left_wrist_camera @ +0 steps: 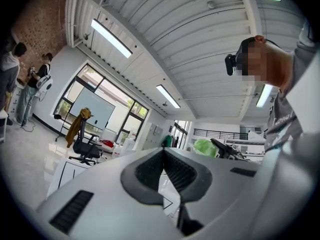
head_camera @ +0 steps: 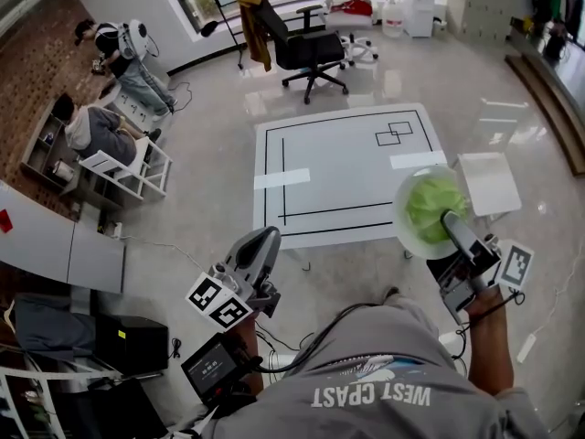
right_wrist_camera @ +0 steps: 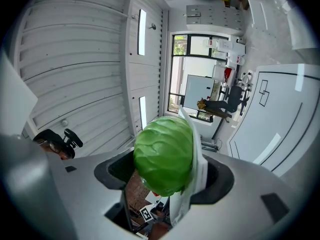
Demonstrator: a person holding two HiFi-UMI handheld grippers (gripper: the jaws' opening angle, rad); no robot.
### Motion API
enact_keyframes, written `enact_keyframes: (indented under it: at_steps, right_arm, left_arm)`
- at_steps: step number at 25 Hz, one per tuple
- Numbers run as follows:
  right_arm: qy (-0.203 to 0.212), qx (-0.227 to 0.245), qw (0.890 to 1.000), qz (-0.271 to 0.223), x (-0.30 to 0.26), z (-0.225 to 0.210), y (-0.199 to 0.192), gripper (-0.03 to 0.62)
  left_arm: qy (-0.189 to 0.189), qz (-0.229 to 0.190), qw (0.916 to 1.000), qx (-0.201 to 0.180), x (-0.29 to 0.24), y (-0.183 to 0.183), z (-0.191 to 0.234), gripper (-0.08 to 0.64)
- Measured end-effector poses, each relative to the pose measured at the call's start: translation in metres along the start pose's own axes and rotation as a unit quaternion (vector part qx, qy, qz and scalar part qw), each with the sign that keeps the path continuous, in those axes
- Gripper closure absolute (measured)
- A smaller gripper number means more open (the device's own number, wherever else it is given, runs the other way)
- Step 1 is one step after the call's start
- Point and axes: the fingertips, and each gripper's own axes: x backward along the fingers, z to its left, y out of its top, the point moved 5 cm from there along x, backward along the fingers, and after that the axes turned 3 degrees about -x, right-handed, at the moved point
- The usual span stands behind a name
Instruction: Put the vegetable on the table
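A green cabbage [head_camera: 432,207] lies on a white plate [head_camera: 403,210] that is held in the air over the near right corner of the white table [head_camera: 347,167]. My right gripper [head_camera: 449,219] is shut on the plate's near rim. In the right gripper view the cabbage [right_wrist_camera: 164,154] bulges over one jaw and the plate [right_wrist_camera: 198,159] shows edge-on, running down between the jaws. My left gripper [head_camera: 266,235] hovers off the table's near left edge, shut and empty. In the left gripper view its pads [left_wrist_camera: 147,168] meet at the tips.
The table carries black lines and tape strips. A white stool [head_camera: 489,183] stands right of it, a black office chair [head_camera: 306,48] beyond it. Two persons sit by white chairs [head_camera: 128,167] at the left. Black equipment [head_camera: 128,341] and cables lie near my feet.
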Motion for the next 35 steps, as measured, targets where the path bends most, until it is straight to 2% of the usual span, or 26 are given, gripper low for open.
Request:
enact_keyframes:
  at_steps: [7, 12, 18, 22, 28, 35]
  right_arm:
    - [0.007, -0.025, 1.0, 0.014, -0.02, -0.031, 0.052, 0.268]
    - [0.029, -0.035, 0.999, 0.03, -0.022, -0.048, 0.065, 0.268]
    - [0.039, -0.051, 0.997, 0.052, -0.032, -0.077, 0.142, 0.268]
    - [0.039, -0.055, 0.996, 0.065, -0.028, -0.086, 0.151, 0.268]
    - [0.042, -0.063, 0.994, 0.076, -0.028, -0.092, 0.153, 0.268]
    - [0.027, -0.061, 0.996, 0.062, -0.021, -0.104, 0.151, 0.268]
  left_arm:
    - [0.024, 0.008, 0.9997, -0.005, -0.048, 0.008, 0.01, 0.552]
    - [0.047, 0.007, 0.9986, -0.022, -0.056, 0.002, 0.005, 0.552]
    - [0.064, 0.01, 0.9976, -0.025, -0.134, 0.0, 0.0, 0.552]
    - [0.076, 0.009, 0.9968, -0.025, -0.142, -0.007, -0.005, 0.552]
    - [0.073, 0.026, 0.9968, -0.021, -0.153, -0.016, -0.01, 0.552]
    - [0.045, 0.037, 0.9982, -0.012, -0.177, -0.03, 0.004, 0.552]
